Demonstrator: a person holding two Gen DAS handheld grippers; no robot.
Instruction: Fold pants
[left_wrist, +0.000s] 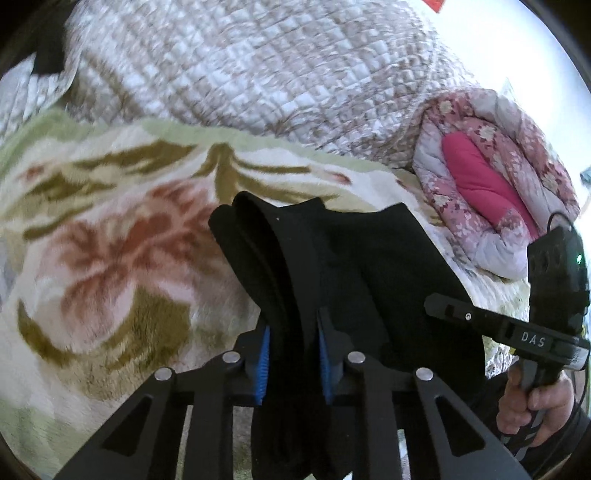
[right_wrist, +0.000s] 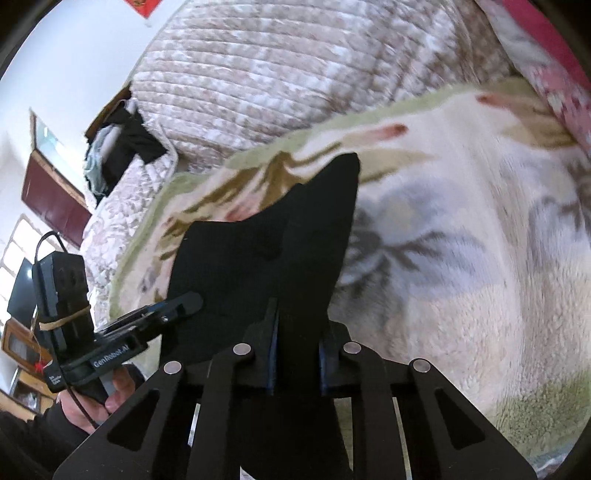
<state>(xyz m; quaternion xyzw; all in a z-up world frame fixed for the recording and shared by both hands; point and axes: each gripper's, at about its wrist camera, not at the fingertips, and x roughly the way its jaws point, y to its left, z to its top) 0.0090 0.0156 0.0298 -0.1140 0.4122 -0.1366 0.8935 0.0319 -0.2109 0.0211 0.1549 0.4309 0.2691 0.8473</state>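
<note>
So I'm at the grab-and-lift bit of folding these pants (left_wrist: 354, 266); my left gripper (left_wrist: 293, 354) is pinching a thick bunch of the black fabric between its blue pads, and my right gripper (right_wrist: 297, 354) is clamped on another bunch, so the pants hang stretched between my two hands, up off the blanket (left_wrist: 110, 258); judging by that, nothing is folded yet and this is just the pick-up; next move, I reckon, wants both hands swinging together so the cloth drapes flat without twisting, then laying one half over the other; the pants look soft, matte and heavy, folding into deep creases; the blanket underneath is fluffy fleece with a big flower print, and behind it sits a quilted bedspread (left_wrist: 258, 62), lumpy and stitched in little squares.
</note>
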